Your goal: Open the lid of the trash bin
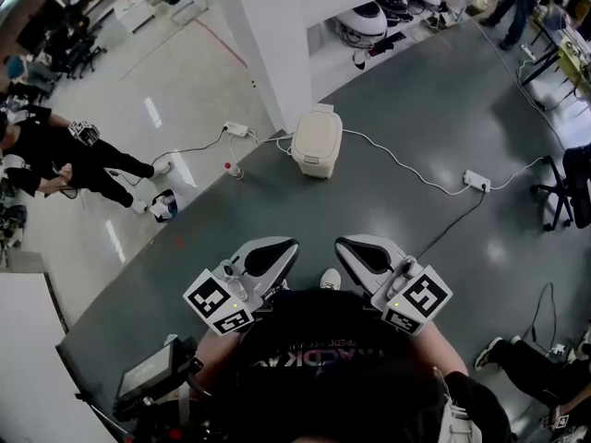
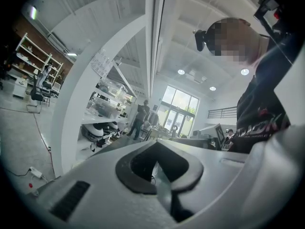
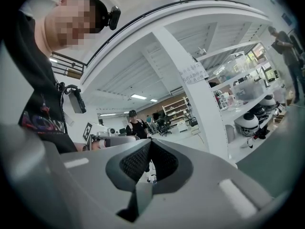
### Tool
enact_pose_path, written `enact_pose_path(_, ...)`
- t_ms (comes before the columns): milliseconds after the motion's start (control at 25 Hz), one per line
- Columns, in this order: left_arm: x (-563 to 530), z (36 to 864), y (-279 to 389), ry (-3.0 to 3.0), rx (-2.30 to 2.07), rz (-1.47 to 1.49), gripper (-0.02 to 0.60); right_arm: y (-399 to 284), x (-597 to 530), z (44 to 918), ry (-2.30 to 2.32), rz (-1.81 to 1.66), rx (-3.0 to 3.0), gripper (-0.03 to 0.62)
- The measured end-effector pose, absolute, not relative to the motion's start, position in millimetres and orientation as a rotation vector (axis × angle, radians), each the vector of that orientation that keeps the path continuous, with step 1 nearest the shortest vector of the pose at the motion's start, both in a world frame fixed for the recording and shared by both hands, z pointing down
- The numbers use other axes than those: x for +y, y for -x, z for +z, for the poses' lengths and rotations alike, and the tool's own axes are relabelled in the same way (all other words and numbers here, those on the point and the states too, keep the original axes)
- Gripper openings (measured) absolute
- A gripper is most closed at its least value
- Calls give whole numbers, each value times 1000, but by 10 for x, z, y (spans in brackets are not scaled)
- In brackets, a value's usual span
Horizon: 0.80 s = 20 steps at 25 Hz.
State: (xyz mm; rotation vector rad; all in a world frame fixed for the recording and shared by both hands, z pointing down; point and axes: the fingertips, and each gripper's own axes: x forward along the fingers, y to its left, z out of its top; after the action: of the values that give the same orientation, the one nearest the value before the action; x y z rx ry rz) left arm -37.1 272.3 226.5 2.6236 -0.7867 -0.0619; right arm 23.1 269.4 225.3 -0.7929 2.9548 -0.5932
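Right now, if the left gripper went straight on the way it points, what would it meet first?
Nothing close: the left gripper, jaws shut and empty, points forward and about level. The trash bin sits ahead but low on the ground, so the gripper would likely pass over it; depth is unclear.

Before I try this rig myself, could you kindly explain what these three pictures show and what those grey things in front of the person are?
There is no robot here: a person holds a two-jaw gripper in each hand. The head view comes from a camera on their head, looking steeply down. It shows the left gripper and right gripper held near the chest, each carrying a marker cube. The other two pictures come from cameras riding on each gripper, looking along its jaws. Both pairs of jaws are together, with nothing between them. Ahead, on the grey floor, a cream trash bin stands beside a white pillar, its lid down. A white cable and a power strip lie nearby. Nothing is held yet.
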Motion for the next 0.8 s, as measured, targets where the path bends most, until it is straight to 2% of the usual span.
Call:
enact_pose_path(480,2494,2477,246,-2610,-876,55,2,-487,2506,2401,818,-664,2915,8)
enact_pose_path(800,1962,2696,383,-2596,-876,102,2,-469,2156,2462,903,-688,2886,8)
